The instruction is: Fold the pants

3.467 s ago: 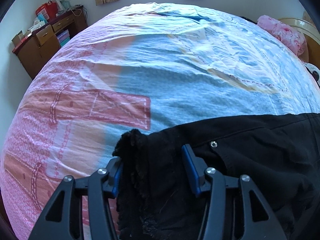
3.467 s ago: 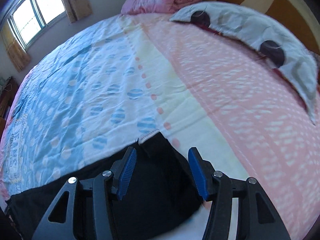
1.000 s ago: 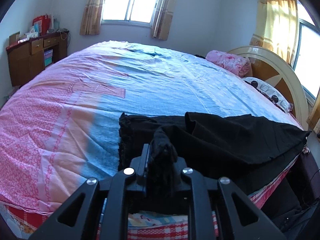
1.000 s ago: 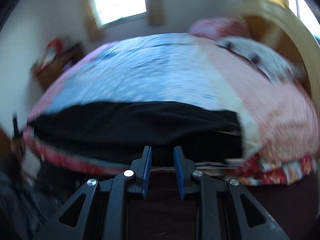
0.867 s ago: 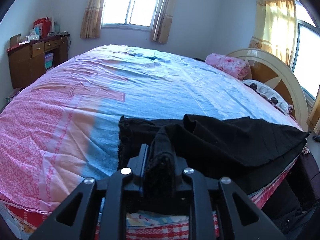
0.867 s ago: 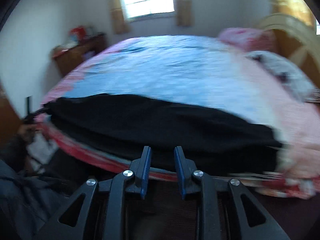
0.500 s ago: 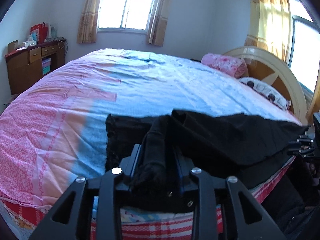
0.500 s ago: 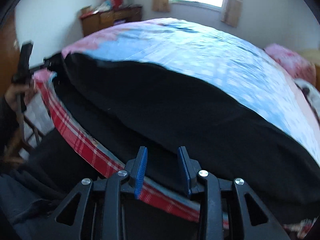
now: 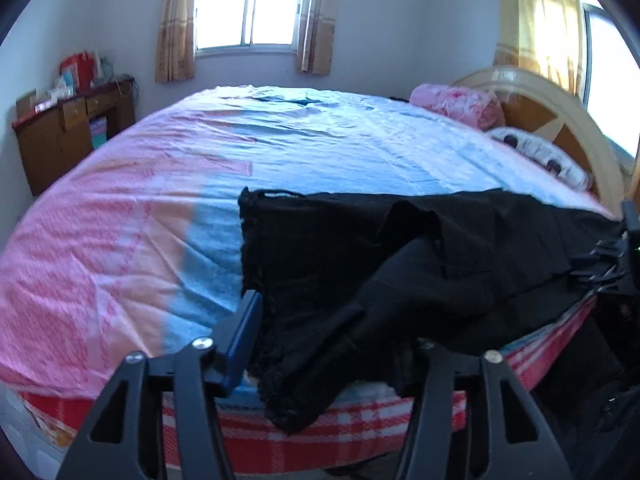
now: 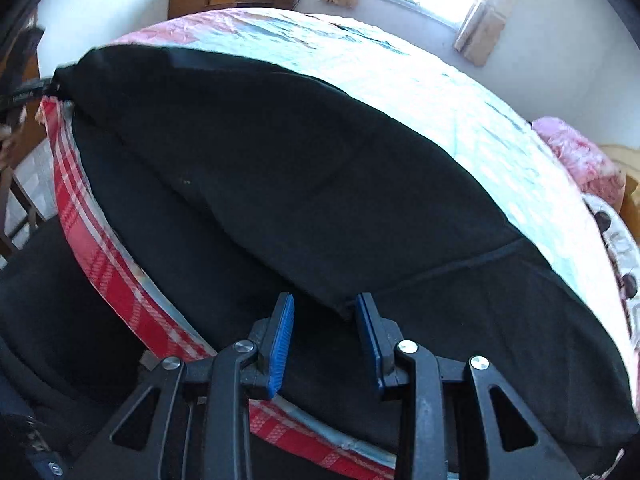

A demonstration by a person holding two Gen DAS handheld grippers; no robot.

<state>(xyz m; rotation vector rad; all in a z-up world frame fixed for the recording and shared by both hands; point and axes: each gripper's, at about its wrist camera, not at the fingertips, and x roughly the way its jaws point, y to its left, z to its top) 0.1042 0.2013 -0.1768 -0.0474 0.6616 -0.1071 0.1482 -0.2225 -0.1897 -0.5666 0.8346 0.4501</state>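
The black pants (image 9: 420, 264) lie along the near edge of the bed (image 9: 280, 152), one fold drooping over its side. The left tongs (image 9: 332, 344) stand spread wide with cloth draped between the fingers. The right tongs (image 10: 325, 334) are parted too, a fold of cloth between the fingers, neither pad pressing it.

No legible text, brand, number or sign is found in either view. Coloured boxes and packets on the wooden desk (image 9: 74, 128) are seen beside the bed (image 9: 320, 152), but any print on them is too small and blurred to be read.
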